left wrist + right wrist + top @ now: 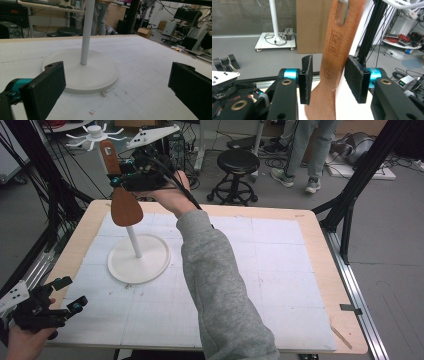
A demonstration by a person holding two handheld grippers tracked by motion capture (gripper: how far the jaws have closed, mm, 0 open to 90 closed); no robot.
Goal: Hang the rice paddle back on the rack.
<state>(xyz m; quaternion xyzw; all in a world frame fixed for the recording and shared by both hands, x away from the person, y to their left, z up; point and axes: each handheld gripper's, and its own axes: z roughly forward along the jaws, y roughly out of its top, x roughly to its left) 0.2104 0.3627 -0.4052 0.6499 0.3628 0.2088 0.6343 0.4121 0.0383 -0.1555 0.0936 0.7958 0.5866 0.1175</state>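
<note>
one wooden spatula (pixel 124 205) sits loosely between the parted right claw (pixel 328 80); left claw (pixel 64 296) gapes empty.

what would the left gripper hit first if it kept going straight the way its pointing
Probably the white stand: in the left gripper view its round base lies just ahead between the open fingers, with the pole rising from its middle. The left gripper would likely meet the base rim first, though depth is hard to judge.

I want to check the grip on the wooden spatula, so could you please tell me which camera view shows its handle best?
The right gripper view: the wooden spatula stands close up between the right gripper fingers, its hanging slot and stamp visible. The high view shows its whole outline, blade down, above the white stand, but small. The left gripper view shows the stand's pole and base.
</note>
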